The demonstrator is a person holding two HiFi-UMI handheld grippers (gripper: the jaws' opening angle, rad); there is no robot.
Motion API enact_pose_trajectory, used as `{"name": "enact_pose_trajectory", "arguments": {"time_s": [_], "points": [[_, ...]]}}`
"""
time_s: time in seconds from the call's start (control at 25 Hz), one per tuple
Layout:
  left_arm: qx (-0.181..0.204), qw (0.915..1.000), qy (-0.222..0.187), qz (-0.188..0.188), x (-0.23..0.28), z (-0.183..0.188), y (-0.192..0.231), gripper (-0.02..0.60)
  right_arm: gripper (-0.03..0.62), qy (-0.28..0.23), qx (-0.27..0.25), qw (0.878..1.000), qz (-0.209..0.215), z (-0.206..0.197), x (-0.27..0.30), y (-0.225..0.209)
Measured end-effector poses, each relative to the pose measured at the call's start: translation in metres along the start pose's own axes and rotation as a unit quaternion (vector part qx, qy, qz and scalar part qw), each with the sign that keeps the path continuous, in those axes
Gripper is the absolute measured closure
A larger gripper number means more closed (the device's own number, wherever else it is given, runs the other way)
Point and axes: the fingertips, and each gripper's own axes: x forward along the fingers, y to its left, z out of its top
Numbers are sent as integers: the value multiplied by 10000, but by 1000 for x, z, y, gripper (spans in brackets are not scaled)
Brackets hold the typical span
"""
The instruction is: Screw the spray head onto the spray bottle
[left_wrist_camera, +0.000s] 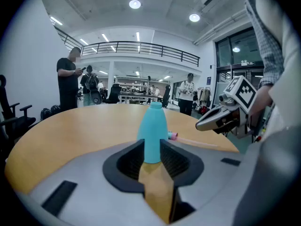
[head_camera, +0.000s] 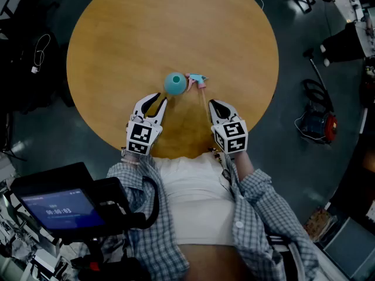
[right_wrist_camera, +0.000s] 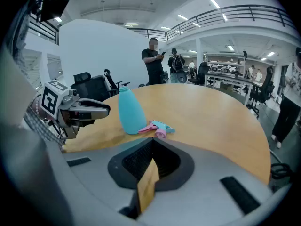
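Observation:
A teal spray bottle [head_camera: 174, 83] stands upright and uncapped near the middle of the round wooden table [head_camera: 117, 34]. Just right of it lies the pink and teal spray head [head_camera: 197, 81] on its side, its thin tube trailing toward me. My left gripper [head_camera: 156, 102] hovers short of the bottle, jaws a narrow gap apart with nothing between them. In the left gripper view the bottle [left_wrist_camera: 153, 128] rises beyond the left gripper [left_wrist_camera: 151, 147]. My right gripper [head_camera: 215, 104] is shut and empty, below the spray head. The right gripper view shows the bottle [right_wrist_camera: 130, 111] and spray head [right_wrist_camera: 159, 127] ahead of it.
The table's near edge runs just under both grippers, at my body. A screen on a rig [head_camera: 58, 206] sits at lower left. A red and blue machine [head_camera: 319, 124] stands on the floor to the right. People [right_wrist_camera: 154, 65] and office chairs [right_wrist_camera: 91, 86] stand beyond the table.

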Motion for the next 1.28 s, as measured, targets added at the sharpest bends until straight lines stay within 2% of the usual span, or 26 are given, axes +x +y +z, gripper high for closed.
{"name": "enact_pose_trajectory", "arguments": {"time_s": [0.12, 0.2, 0.4, 0.8, 1.0, 1.16, 1.2, 1.28], "points": [[98, 9999, 24, -9, 11, 6, 0, 360, 600, 8, 4, 10000, 10, 3, 0, -3], [194, 9998, 43, -25, 18, 9, 0, 279, 600, 15, 0, 10000, 19, 4, -1, -3], [243, 9995, 98, -158, 36, 17, -6, 194, 600, 69, 10, 10000, 9, 6, -5, -7], [273, 9991, 85, -320, 57, 36, -22, 178, 600, 181, 59, 9998, 27, 6, -9, -11], [570, 9969, 183, -506, 64, 24, -20, 213, 600, 225, 62, 9997, 14, 8, 5, -10], [512, 9969, 175, -569, 72, 14, -7, 215, 600, 491, -283, 9984, 76, 14, 37, -16], [509, 9969, 180, -574, 72, 14, -7, 215, 585, 551, -390, 9976, 153, 17, 41, -17], [530, 9967, 189, -577, 70, 14, -9, 215, 484, 691, -520, 9956, 353, 24, 51, -19]]}}
